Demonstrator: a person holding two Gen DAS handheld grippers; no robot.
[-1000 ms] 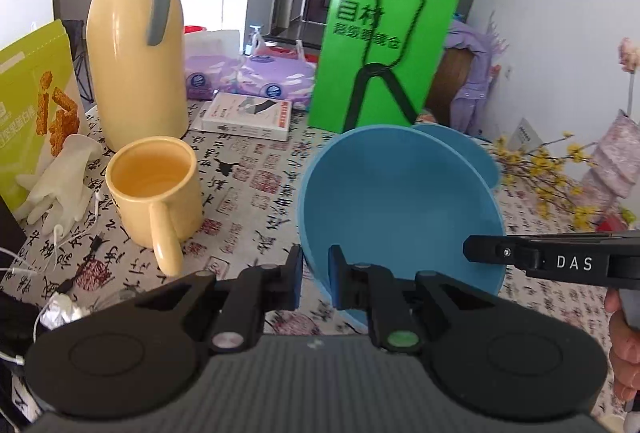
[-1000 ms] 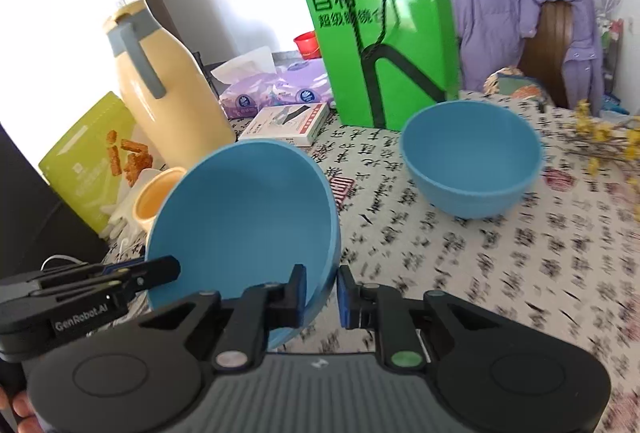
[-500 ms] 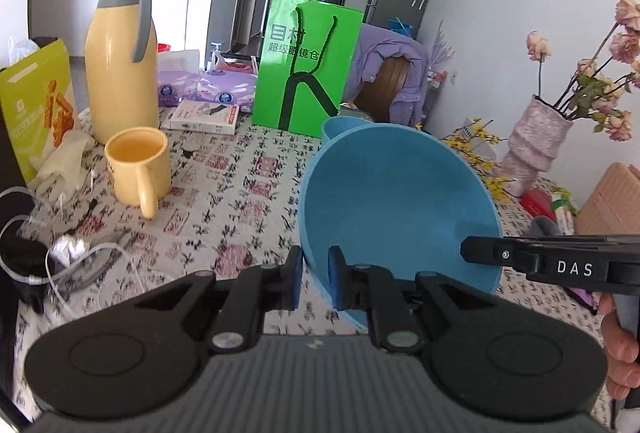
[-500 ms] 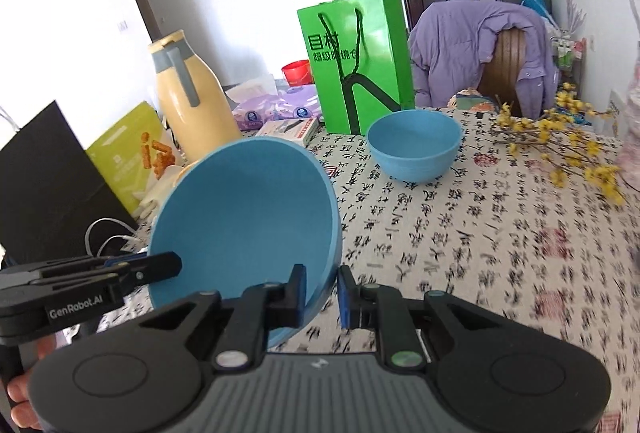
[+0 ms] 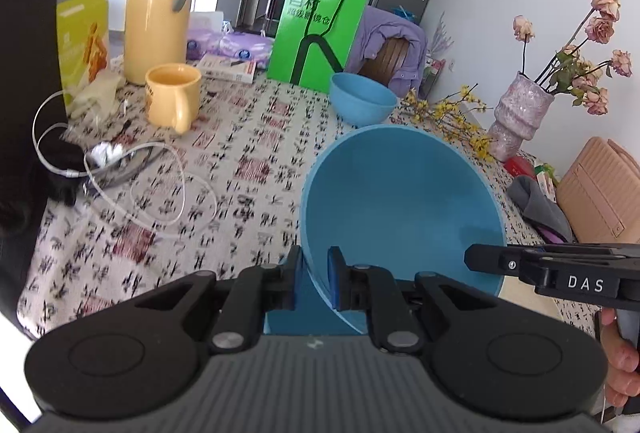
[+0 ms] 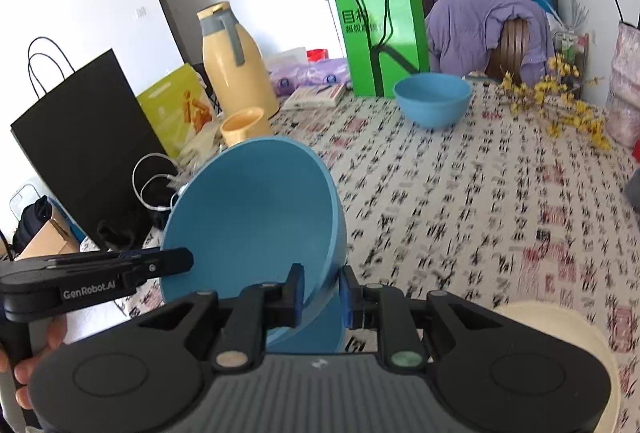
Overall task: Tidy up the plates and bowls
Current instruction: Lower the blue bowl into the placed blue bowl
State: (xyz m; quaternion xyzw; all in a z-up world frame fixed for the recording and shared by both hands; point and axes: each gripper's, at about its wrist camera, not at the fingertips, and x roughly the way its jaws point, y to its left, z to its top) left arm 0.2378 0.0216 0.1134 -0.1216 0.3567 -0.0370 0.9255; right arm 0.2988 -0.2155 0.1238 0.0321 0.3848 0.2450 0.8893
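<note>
Two handheld grippers pinch opposite sides of one blue bowl (image 5: 400, 201), held tilted above the near edge of the worktop (image 5: 240, 161), its opening turned toward the cameras. The left gripper (image 5: 313, 283) has its jaws clamped on the bowl's left rim, one finger inside the wall and one outside. The right gripper (image 6: 321, 291) has its jaws clamped the same way on the opposite rim. Each tool reaches level into the other's view from the side: the right one enters the left wrist view at the lower right, with part of the right hand (image 5: 618, 357) wrapped on its handle; the left one crosses the lower left of the right wrist view, the left hand (image 6: 24, 365) gripping below it. A second blue bowl (image 5: 362, 99) sits upright at the far side of the worktop, just in front of a green paper bag (image 5: 316, 33). A yellow mug (image 5: 173, 97) and a yellow thermos jug (image 5: 158, 9) stand at the far left.
</note>
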